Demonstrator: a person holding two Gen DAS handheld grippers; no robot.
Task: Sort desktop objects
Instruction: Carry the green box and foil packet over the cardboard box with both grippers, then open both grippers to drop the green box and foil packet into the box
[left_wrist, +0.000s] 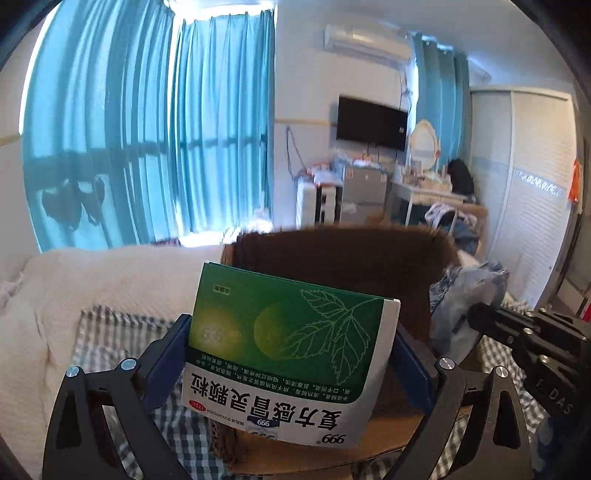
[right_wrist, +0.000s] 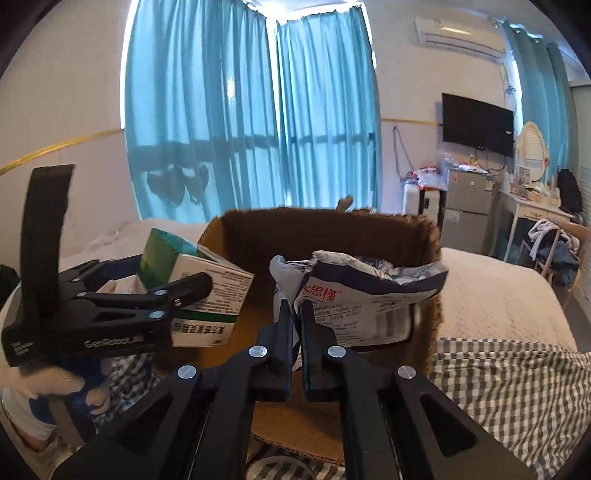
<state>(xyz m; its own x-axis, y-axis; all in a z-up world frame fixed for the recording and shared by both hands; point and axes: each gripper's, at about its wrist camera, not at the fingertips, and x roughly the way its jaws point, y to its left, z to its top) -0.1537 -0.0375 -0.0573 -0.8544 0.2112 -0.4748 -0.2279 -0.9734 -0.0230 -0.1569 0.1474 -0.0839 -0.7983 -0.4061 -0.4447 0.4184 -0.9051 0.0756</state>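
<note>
My left gripper (left_wrist: 291, 350) is shut on a green and white medicine box (left_wrist: 288, 354) and holds it upside down over the open cardboard box (left_wrist: 369, 258). The same medicine box (right_wrist: 207, 288) shows in the right wrist view, held by the left gripper (right_wrist: 166, 291) at the cardboard box's (right_wrist: 332, 225) left side. My right gripper (right_wrist: 295, 314) is shut on a crumpled white and blue packet (right_wrist: 362, 295) and holds it above the cardboard box's inside.
The cardboard box stands on a bed with a checked cloth (right_wrist: 509, 376) and a white blanket (left_wrist: 92, 280). Blue curtains (right_wrist: 251, 110) hang behind. A desk (right_wrist: 532, 210), a small fridge (right_wrist: 469, 195) and a wall TV (right_wrist: 476, 122) stand at the right.
</note>
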